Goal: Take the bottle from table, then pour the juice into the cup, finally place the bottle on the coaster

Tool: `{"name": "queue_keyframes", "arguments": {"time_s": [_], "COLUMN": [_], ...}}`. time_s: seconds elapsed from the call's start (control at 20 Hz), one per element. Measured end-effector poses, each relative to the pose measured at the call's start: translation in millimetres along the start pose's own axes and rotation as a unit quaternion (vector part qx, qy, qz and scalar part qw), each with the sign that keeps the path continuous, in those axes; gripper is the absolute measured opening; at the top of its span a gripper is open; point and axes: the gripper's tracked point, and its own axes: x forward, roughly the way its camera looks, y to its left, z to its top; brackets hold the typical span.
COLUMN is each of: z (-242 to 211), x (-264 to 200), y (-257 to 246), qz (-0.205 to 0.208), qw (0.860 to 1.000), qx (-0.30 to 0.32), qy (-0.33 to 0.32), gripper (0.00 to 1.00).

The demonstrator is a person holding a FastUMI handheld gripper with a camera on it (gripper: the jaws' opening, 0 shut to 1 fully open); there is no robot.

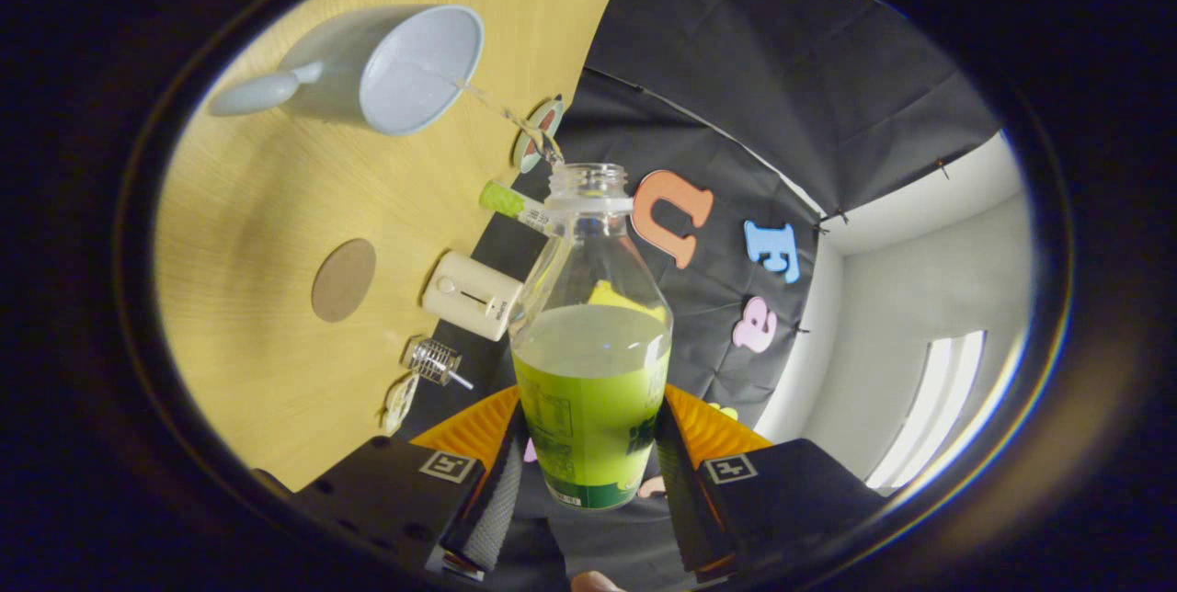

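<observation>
I have the tongs clamped on the bottle, both fingers pressed against its labelled lower body. The bottle is clear plastic, uncapped, with a ribbed neck and rounded shoulders, roughly half full of pale green juice. It is tilted towards the cup, and a thin clear stream runs from its mouth to the cup's rim. The cup is smooth, pale blue, with a stubby handle, and stands on the light wood-grain worktop. A flat round brown coaster lies apart from it.
</observation>
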Motion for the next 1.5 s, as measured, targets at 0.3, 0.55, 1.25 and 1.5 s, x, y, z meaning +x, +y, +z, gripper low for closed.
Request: {"name": "queue_keyframes", "arguments": {"time_s": [0.3,0.55,1.25,1.5], "z": [1.2,1.0,-7.0,-4.6], "x": [1.5,2.8,2.5,-4.3], "y": [-4.1,-5.8,2.7,14.4], "qz": [-0.012,-0.013,0.008,0.040], "qw": [1.000,1.000,0.998,0.990], "qx": [-0.021,-0.028,0.056,0.131], "qy": [-0.004,-0.004,0.017,0.028], "gripper": [0.75,0.75,0.75,0.75]}}
